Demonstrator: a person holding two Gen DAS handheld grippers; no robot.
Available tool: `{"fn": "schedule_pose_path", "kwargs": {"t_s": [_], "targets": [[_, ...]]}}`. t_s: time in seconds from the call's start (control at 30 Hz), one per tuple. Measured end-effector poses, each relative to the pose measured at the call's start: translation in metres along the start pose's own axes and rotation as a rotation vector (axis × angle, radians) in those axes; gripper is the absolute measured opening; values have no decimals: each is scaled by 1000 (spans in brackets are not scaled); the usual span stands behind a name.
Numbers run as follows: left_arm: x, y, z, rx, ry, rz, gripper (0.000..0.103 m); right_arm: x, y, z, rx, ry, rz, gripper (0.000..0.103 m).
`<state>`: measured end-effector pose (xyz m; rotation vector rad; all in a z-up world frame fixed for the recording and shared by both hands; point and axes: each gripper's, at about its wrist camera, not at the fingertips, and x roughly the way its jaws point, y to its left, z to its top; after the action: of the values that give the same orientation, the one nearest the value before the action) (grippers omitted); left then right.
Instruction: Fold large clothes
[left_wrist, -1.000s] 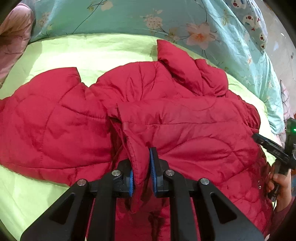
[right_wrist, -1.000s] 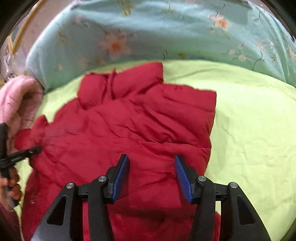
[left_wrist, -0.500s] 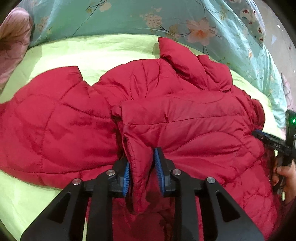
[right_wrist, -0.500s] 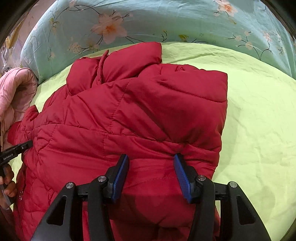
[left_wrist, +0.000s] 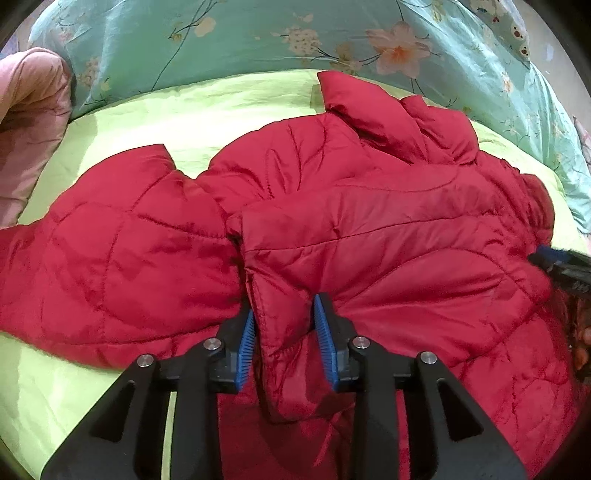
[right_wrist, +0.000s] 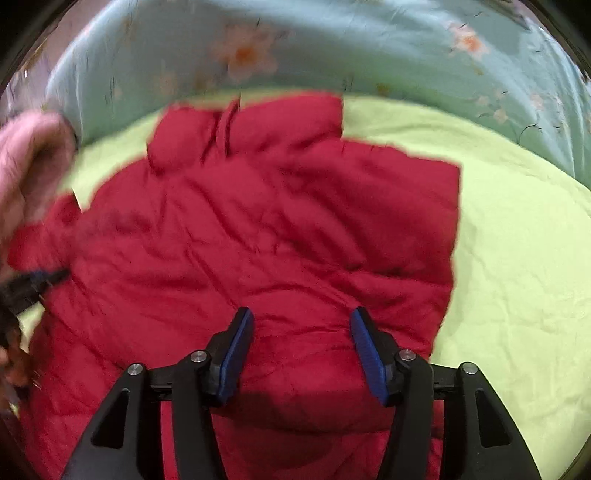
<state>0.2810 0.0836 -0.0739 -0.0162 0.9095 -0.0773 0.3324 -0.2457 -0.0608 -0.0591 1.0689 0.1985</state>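
left gripper (left_wrist: 283, 334) jaws parted around red quilted puffer jacket (left_wrist: 369, 229) hem | right gripper (right_wrist: 301, 354) wide apart, empty | risk: slippery padded flap springs back unfolded

The left tongs (left_wrist: 283, 341) have spread apart, loosening their pinch on the red jacket's (left_wrist: 388, 236) fold.

Your matte black left gripper (left_wrist: 283, 334) and right gripper (right_wrist: 302, 349) both sport ribbed blue pads (left_wrist: 246, 343), silver screws, triangular cutouts.
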Motion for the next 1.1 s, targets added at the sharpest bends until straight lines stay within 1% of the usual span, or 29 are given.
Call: {"fn": "schedule_pose_path", "kwargs": {"t_s": [0.07, 0.1, 0.13, 0.27, 0.5, 0.67, 0.8, 0.87, 1.0, 1.1], "targets": [[-8, 5, -3, -18, -3, 6, 45, 7, -3, 0, 5, 10, 3, 59], [-14, 9, -5, -28, -8, 23, 53, 6, -5, 1, 13, 9, 6, 59], [-20, 15, -7, -37, -18, 30, 55, 2, -7, 2, 31, 4, 14, 59], [-41, 38, -19, -102, -31, 19, 55, -16, -9, 1, 49, -31, 28, 59], [-64, 95, -44, -301, -50, -27, 55, -45, -8, -12, 83, -69, 71, 59], [-62, 131, -56, -421, -51, -32, 55, -72, 3, -26, 88, -97, 139, 59], [-53, 160, -65, -543, -43, -35, 55, -94, 15, -36, 75, -122, 189, 59], [-49, 175, -68, -595, -41, -31, 55, -104, 23, -41, 64, -137, 213, 61], [-41, 201, -69, -668, -42, -17, 55, -113, 34, -47, 48, -147, 244, 62], [-34, 222, -70, -751, -39, -33, 63, -113, 42, -50, 41, -139, 267, 62]]}}
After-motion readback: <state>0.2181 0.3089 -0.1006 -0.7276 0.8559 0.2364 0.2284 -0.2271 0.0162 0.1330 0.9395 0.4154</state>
